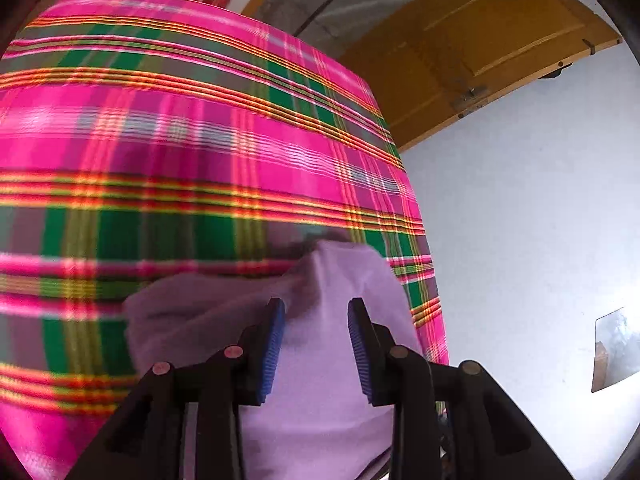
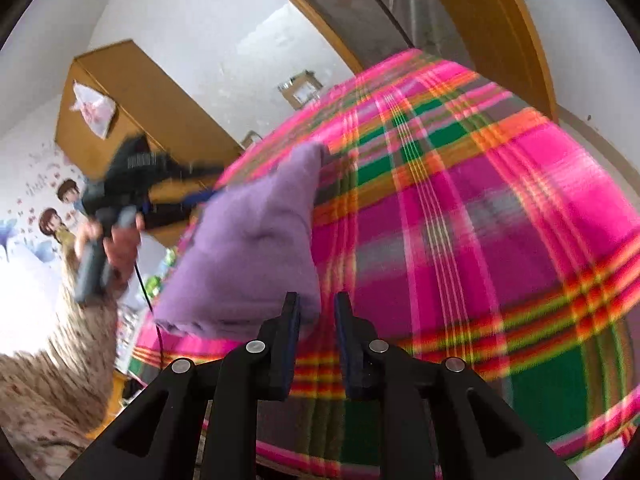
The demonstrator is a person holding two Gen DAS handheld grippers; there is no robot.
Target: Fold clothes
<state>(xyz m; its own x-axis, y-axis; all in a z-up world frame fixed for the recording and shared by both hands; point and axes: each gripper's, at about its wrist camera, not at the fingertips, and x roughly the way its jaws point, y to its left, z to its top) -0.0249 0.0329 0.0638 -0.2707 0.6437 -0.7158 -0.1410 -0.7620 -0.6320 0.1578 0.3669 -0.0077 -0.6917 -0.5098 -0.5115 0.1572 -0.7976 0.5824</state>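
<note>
While folding: soft lilac fleece garment point(image 2: 248, 248) lies bunched on the pink-green plaid bedcover point(image 2: 460, 208).
Left gripper point(image 1: 316, 312): jaws apart, fleece between, unpinched.
Right gripper point(image 2: 317, 308): parted; fleece at ten o'clock, ungripped.

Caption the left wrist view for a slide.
Left gripper, jaws apart, over a soft lilac fleece garment lying on a pink-and-green plaid blanket.

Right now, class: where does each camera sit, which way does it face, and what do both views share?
Left wrist: on the left tool, facing down its open pads at the lilac garment.
Right wrist: on the right tool, facing across the bed; the person's left hand shows.
Shared: garment, plaid blanket.
</note>
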